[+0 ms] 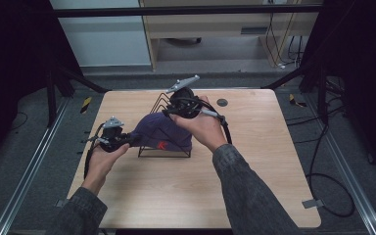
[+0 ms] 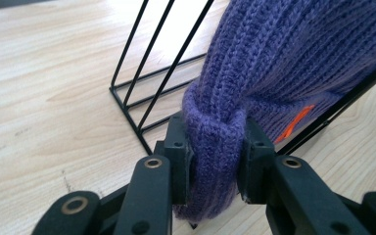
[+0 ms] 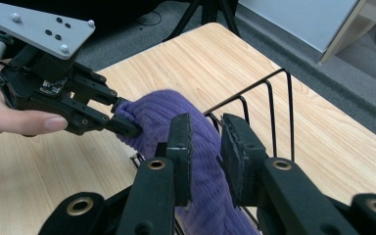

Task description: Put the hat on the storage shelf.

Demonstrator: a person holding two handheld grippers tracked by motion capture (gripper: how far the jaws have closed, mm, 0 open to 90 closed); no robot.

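A purple knitted hat with a small orange mark lies draped over a black wire rack near the middle of the table. My left gripper comes in from the left, shut on the hat's bunched rim. The same grip appears in the right gripper view, where the left gripper pinches the hat. My right gripper sits over the hat's top by the rack's wires, its jaws nearly together with knit fabric between them. In the high view the right gripper is at the rack's far upper end.
The wooden table has bare surface to the right of and in front of the rack. A small dark round disc is set near its far edge. Metal rails, black frame posts and loose cables surround the table on the floor.
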